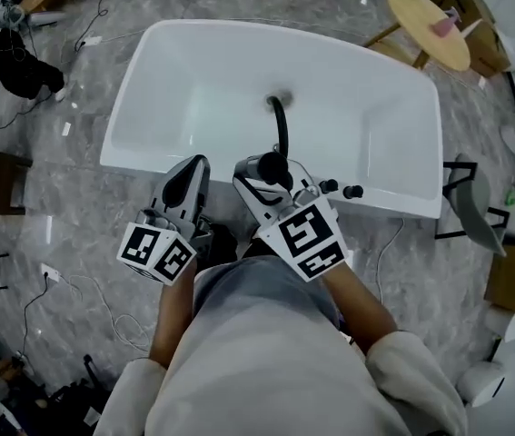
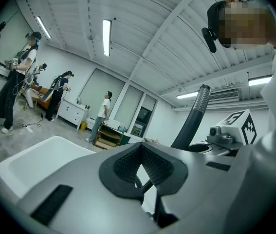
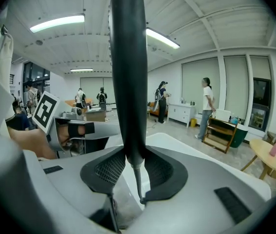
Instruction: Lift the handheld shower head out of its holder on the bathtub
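The black handheld shower head point(image 1: 282, 125) rises over the near rim of the white bathtub point(image 1: 193, 89), tilted out above the basin. My right gripper point(image 1: 271, 173) is shut on its lower handle. In the right gripper view the black handle point(image 3: 128, 72) stands upright between the pads, and a thin stem runs down from it. My left gripper point(image 1: 191, 173) hovers just left of it over the rim, shut with nothing in it. The left gripper view shows the handle point(image 2: 195, 115) off to the right, clear of the closed pads point(image 2: 128, 167).
Two black knobs point(image 1: 341, 189) sit on the tub rim right of the grippers. A round wooden table point(image 1: 430, 25) stands beyond the tub, a grey chair point(image 1: 475, 203) at its right end, and cables point(image 1: 48, 280) on the floor at left. People point(image 3: 207, 106) stand farther off.
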